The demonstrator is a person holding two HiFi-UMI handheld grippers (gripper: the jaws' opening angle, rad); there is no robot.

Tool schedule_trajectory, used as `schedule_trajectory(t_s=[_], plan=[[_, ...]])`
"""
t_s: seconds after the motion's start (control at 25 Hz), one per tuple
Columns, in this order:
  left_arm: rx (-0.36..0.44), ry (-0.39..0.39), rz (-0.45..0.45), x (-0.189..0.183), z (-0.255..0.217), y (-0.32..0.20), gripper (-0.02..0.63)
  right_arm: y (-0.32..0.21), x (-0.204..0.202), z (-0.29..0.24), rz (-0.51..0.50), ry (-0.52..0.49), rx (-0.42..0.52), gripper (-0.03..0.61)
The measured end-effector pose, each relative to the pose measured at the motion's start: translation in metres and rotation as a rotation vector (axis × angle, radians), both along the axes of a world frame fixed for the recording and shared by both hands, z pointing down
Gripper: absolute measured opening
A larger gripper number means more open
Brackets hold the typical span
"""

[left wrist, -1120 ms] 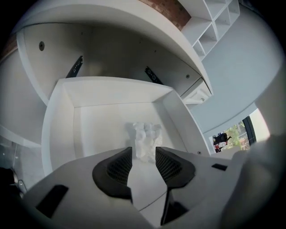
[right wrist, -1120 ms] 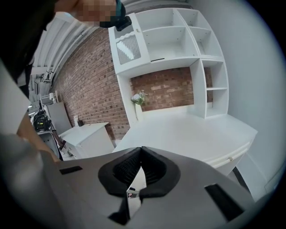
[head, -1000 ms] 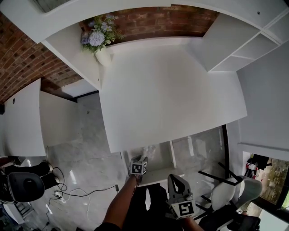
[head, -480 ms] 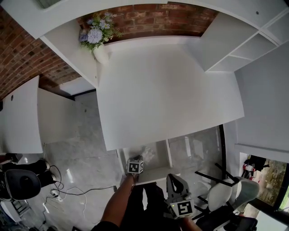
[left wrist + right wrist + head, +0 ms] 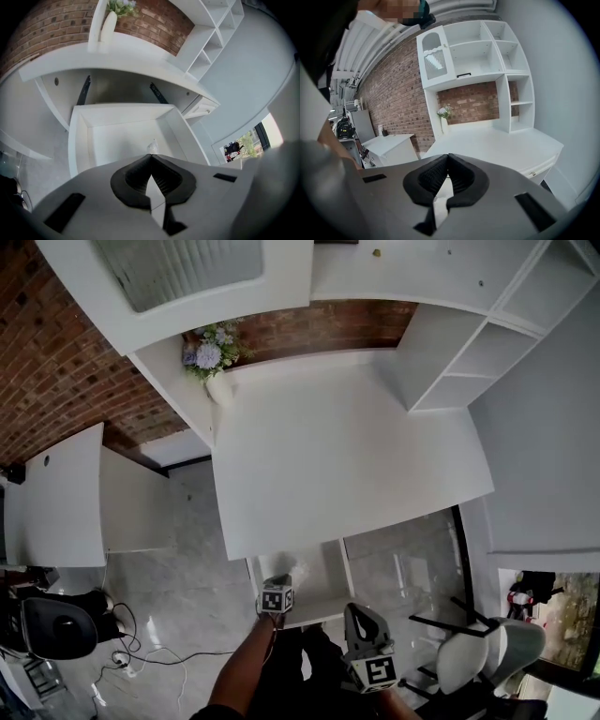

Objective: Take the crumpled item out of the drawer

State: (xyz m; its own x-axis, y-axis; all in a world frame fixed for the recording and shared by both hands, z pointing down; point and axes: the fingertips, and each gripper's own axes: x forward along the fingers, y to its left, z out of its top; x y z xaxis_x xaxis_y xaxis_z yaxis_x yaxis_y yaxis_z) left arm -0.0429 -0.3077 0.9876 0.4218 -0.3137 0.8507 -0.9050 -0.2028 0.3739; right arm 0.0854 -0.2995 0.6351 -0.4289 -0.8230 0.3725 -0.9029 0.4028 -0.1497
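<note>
left gripper (image 5: 150, 156) just closed, crumpled item (image 5: 152, 146) beyond

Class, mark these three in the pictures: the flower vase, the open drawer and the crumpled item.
vase (image 5: 221, 390): head view, its white body.
drawer (image 5: 80, 140): left gripper view, its left wall.
crumpled item (image 5: 152, 146): left gripper view, its visible top part.

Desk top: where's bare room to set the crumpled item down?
Nearly the whole desk top is bare: from its front edge back to the brick wall, between the flower vase at the back left corner and the shelf unit at back right. Tight spot: the open drawer below the front edge, where the crumpled item is.
</note>
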Motion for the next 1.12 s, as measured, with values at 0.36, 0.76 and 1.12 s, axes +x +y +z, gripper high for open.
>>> schedule_trajectory(t_s=[0.36, 0.76, 1.12], plan=[[0.267, 0.040, -0.047, -0.001, -0.144, 0.008, 0.025, 0.028, 0.009, -0.049, -0.045, -0.021, 0.084, 0.014], [0.592, 0.042, -0.287, -0.049, -0.332, 0.060, 0.025, 0.055, -0.001, -0.091, -0.157, -0.021, 0.157, 0.014], [0.741, 0.024, -0.320, -0.065, -0.420, 0.115, 0.025, 0.074, -0.020, -0.128, -0.166, -0.011, 0.204, 0.014]])
